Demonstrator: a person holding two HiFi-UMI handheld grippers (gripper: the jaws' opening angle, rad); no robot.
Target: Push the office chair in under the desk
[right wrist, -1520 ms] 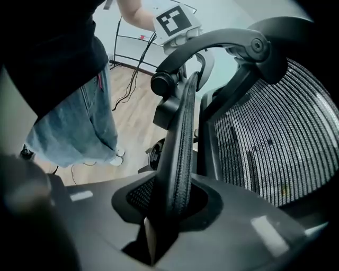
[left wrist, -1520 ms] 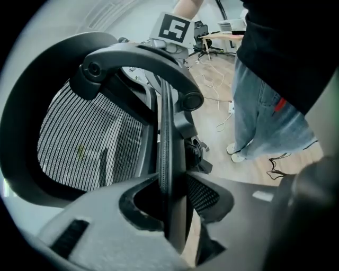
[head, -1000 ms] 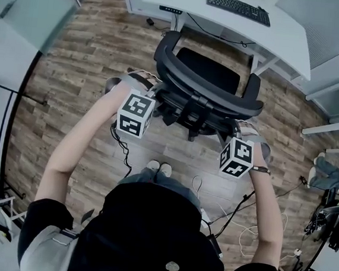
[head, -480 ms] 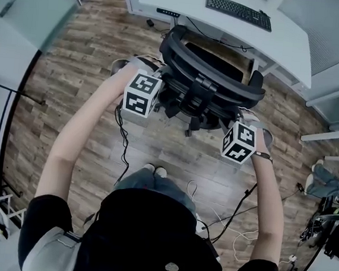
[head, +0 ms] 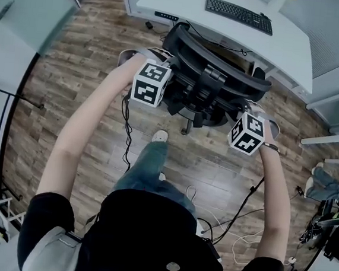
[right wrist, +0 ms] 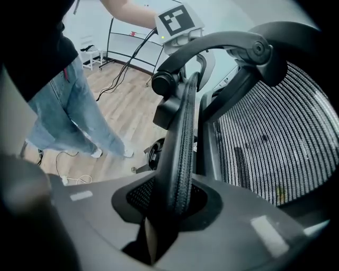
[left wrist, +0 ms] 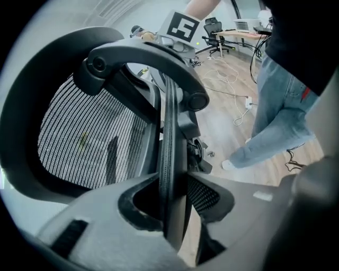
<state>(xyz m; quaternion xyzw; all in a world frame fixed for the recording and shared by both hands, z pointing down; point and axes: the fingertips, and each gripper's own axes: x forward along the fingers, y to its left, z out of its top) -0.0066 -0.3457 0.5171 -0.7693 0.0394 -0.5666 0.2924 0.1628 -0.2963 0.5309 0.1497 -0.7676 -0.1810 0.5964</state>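
Observation:
The black office chair (head: 214, 76) stands against the white desk (head: 187, 8), its seat mostly hidden under the desktop and its mesh backrest facing me. My left gripper (head: 166, 72) is shut on the backrest's left rim (left wrist: 170, 153), which runs straight between the jaws. At the other side my right gripper (head: 254, 113) is shut on the right rim (right wrist: 181, 153). The opposite marker cube shows beyond the headrest arch in each gripper view. The chair's base and castors (head: 188, 125) show below the backrest.
A black keyboard (head: 238, 13) lies on the desk. Cables (head: 125, 130) trail over the wooden floor beside my forward foot (head: 160, 136). A second white table (head: 338, 112) stands at right, with someone's legs (head: 330, 174) near it. A glass partition (head: 21, 4) lines the left.
The chair has rolled away from me toward the desk, and its seat has gone under the desktop. Both grippers moved forward with the backrest. One of my feet has stepped forward.

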